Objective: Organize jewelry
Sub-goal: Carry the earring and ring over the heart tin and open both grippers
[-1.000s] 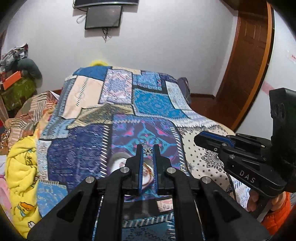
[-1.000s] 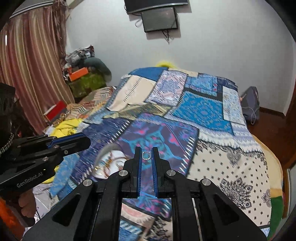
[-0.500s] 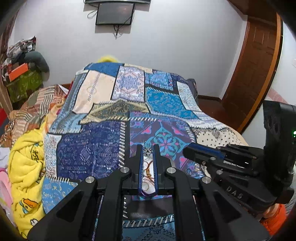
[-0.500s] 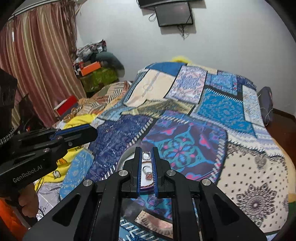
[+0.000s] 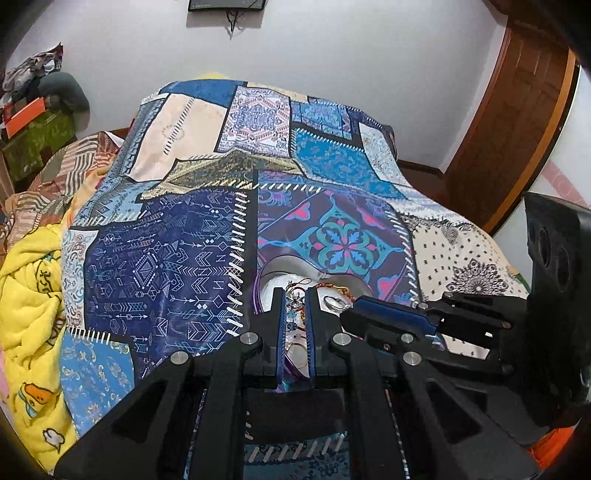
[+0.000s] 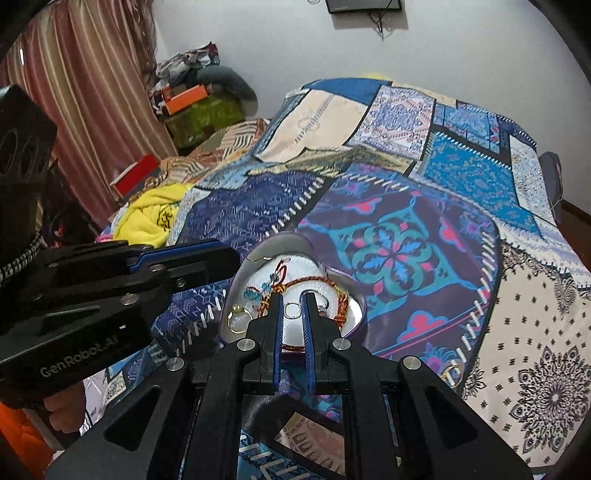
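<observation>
Dish (image 6: 255,254) on bedspread (image 6: 424,166), near its front edge; cord bracelet (image 6: 341,295), rings (image 6: 238,319) and further jewelry inside dish. Left gripper (image 5: 294,295) and right gripper (image 6: 293,300) side by side above dish. Blanket (image 5: 29,295) left of bedspread; door (image 5: 517,110) at right; wall screen (image 6: 364,5) behind bed

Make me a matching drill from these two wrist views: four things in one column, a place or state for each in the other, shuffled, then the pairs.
Things:
1. left gripper
2. right gripper
3. tray
4. yellow blanket

Places or states:
A. lies on the patchwork bedspread, jewelry inside
B. holds a small star-shaped charm
C. bunched along the bed's edge
D. holds a small rectangular silver ring

Pairs: 1-B, 2-D, 3-A, 4-C
</observation>
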`<action>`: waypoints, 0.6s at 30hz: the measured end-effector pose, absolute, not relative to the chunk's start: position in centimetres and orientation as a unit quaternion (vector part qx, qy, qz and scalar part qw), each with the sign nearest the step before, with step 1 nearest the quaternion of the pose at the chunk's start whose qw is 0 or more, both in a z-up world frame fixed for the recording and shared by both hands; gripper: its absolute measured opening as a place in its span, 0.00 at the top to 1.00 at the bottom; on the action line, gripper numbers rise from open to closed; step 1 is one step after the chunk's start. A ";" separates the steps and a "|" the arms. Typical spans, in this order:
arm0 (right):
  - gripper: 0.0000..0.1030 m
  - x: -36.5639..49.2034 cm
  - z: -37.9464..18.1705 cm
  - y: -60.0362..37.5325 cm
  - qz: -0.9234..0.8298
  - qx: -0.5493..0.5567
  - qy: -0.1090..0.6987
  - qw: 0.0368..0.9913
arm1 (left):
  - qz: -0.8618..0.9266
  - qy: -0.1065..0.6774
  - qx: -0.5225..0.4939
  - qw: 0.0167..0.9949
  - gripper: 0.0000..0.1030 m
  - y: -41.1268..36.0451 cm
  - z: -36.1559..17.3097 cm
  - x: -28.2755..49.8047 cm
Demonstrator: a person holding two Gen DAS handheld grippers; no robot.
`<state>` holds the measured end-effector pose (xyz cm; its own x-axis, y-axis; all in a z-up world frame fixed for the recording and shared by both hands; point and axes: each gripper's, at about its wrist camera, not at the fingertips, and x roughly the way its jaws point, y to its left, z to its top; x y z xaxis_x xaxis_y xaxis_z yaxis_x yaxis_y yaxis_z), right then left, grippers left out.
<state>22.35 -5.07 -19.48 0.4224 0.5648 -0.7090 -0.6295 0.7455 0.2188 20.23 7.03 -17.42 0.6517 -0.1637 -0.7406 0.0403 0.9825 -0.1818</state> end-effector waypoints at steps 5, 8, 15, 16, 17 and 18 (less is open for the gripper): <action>0.91 22.4 -20.0 -4.7 0.359 -0.045 0.411 0.837 | -0.056 0.424 -0.080 0.901 0.92 7.3 -18.3 20.9; 0.91 22.5 -20.2 -4.4 0.362 -0.045 0.413 0.834 | -0.056 0.429 -0.079 0.898 0.92 7.3 -18.7 21.1; 0.91 22.4 -20.7 -3.8 0.363 -0.064 0.418 0.830 | -0.054 0.435 -0.083 0.895 0.92 7.4 -19.1 21.2; 0.91 22.4 -20.8 -3.7 0.362 -0.071 0.417 0.831 | -0.055 0.435 -0.083 0.895 0.92 7.5 -19.0 21.1; 0.91 22.4 -20.8 -3.6 0.361 -0.074 0.417 0.831 | -0.056 0.435 -0.083 0.895 0.92 7.5 -19.0 21.1; 0.91 22.3 -20.8 -3.6 0.361 -0.078 0.417 0.830 | -0.055 0.434 -0.082 0.895 0.92 7.5 -18.9 21.0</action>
<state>22.26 -3.56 -20.81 0.3917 0.5341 -0.7492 -0.6648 0.7272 0.1708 20.97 7.50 -18.92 0.6169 -0.1694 -0.7686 0.0263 0.9805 -0.1949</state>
